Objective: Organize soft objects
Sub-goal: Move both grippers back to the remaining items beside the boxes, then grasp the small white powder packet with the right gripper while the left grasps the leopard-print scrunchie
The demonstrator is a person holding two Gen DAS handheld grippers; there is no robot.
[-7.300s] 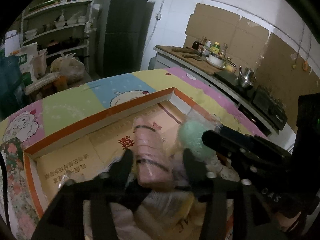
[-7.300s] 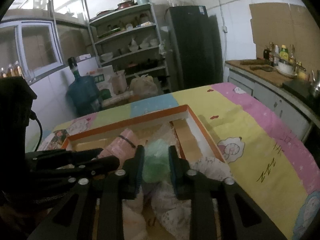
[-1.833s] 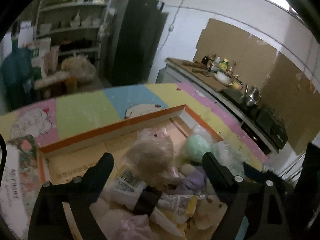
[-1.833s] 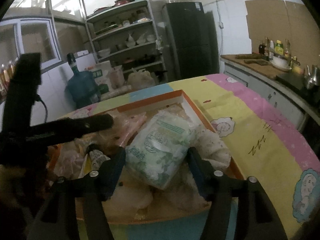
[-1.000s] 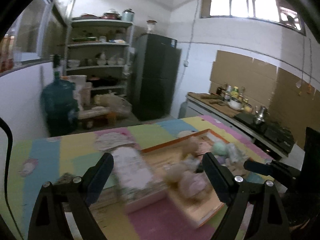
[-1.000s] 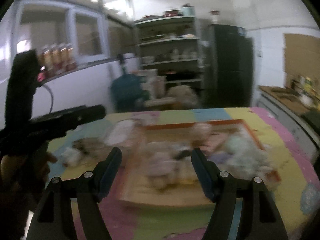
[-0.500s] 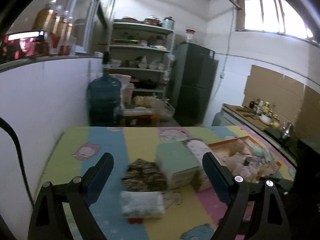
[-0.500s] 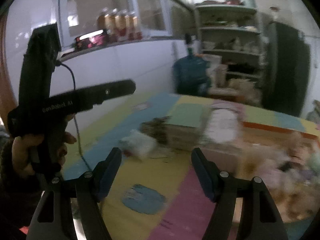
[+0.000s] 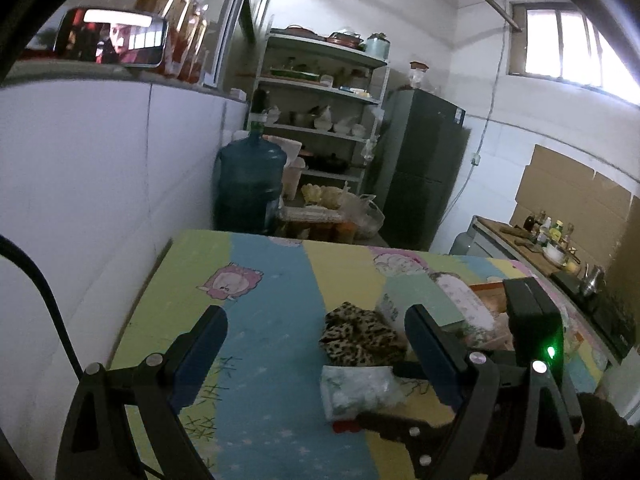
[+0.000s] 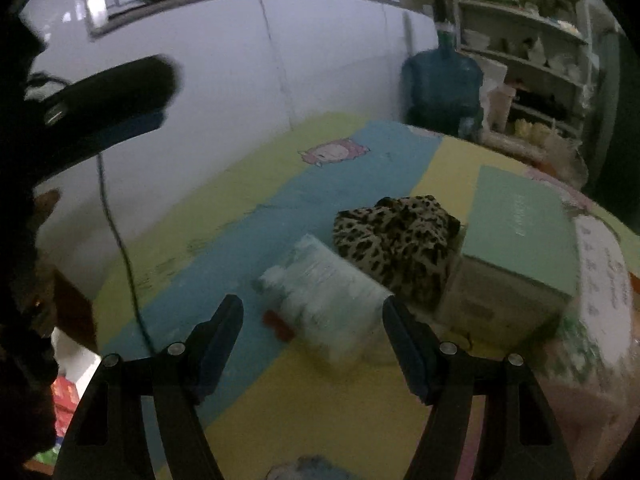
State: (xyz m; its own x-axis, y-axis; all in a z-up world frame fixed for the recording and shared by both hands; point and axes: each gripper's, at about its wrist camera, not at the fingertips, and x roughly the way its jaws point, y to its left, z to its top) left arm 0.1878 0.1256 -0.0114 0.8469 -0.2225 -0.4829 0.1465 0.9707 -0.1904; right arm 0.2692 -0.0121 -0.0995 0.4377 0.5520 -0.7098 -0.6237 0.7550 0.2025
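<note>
A pale green tissue pack lies on the colourful mat, right in front of my open right gripper, whose fingers are empty. Behind the pack sits a leopard-print cloth, leaning against a mint-topped box. In the left wrist view the same tissue pack and leopard-print cloth lie just left of the right finger of my left gripper, which is open, empty and held above the mat. The orange-rimmed tray of soft things shows at the right, mostly hidden behind the other gripper's body.
A white wall runs along the mat's left edge. A blue water jug, a shelf unit and a dark fridge stand beyond the far edge. The blue and green left part of the mat is bare. A black cable crosses it.
Both grippers have swung left, away from the tray, and let go of the pink roll and green pack held earlier. The tissue pack and leopard cloth are now close in front.
</note>
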